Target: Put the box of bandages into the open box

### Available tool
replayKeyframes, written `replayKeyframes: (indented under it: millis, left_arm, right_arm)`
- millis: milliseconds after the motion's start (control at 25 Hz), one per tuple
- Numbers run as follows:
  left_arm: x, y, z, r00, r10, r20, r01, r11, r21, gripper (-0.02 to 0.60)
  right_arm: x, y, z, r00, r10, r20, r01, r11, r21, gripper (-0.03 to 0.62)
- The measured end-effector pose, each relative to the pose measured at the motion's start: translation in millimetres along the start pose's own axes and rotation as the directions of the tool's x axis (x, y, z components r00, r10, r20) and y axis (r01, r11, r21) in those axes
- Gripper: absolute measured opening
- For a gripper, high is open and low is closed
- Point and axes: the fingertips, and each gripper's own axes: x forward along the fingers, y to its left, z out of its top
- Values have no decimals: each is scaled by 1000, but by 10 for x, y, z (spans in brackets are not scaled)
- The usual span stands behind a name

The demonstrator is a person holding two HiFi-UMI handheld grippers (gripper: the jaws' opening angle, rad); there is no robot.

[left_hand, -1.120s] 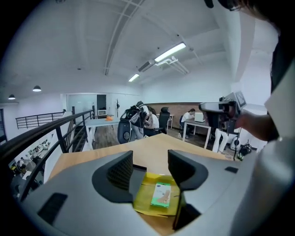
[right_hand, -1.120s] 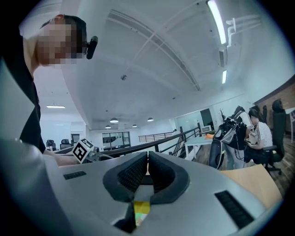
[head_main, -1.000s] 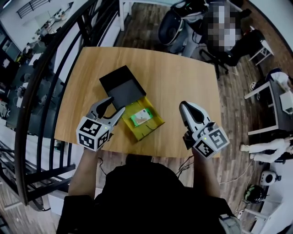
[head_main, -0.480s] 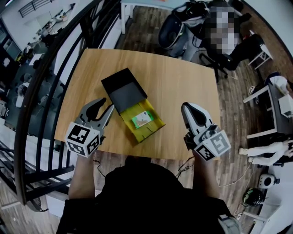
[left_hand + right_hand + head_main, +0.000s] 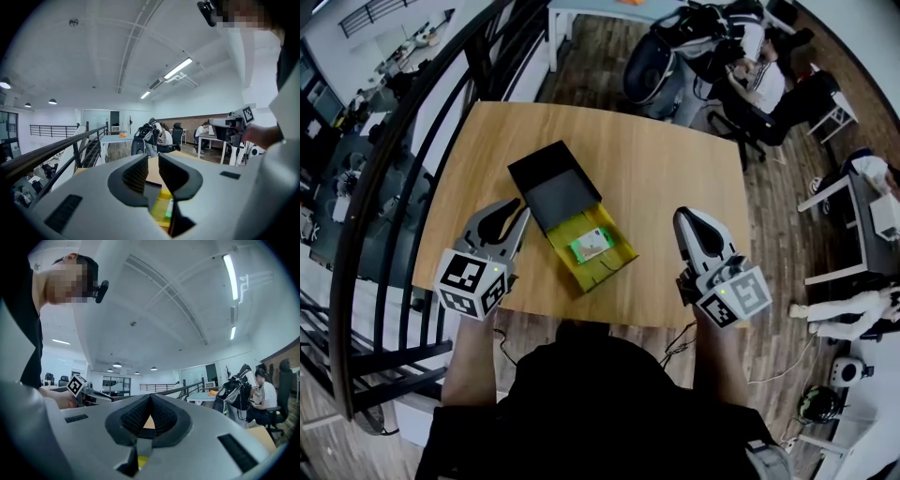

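Note:
The bandage box (image 5: 592,245), green and white, lies inside the open yellow box (image 5: 581,273) near the front of the wooden table (image 5: 666,159). A black lid (image 5: 555,187) adjoins the yellow box's far end. My left gripper (image 5: 521,207) hovers to the left of the yellow box; its jaws have just been closing and stand a narrow gap apart with nothing between them (image 5: 153,161). Below its fingers, the left gripper view shows a strip of the yellow box (image 5: 161,206). My right gripper (image 5: 684,215) is held to the right of the box, shut and empty (image 5: 150,399).
A black stair railing (image 5: 403,159) runs along the table's left side. Beyond the far right corner are office chairs (image 5: 661,56) and a seated person (image 5: 764,80). A white desk (image 5: 862,216) stands at the right. Both grippers hang over the table's front edge.
My left gripper has drawn back leftward from the yellow box, and its jaws have narrowed from wide apart to a slit. The right gripper has hardly shifted.

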Motion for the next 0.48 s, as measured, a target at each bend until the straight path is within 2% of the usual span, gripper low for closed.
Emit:
replayKeyframes:
  millis: [240,480]
  left_arm:
    - [110,31,39,1000,5,-4,-5,1000,-8,57]
    - [172,129,41,998,54,18,-53,998,-43,48]
  right_arm:
    - [55,-98,47,1000,-16,3,16,1000,-22,35]
    - [61,-173,48,999,-46,9,47,999,-23,35]
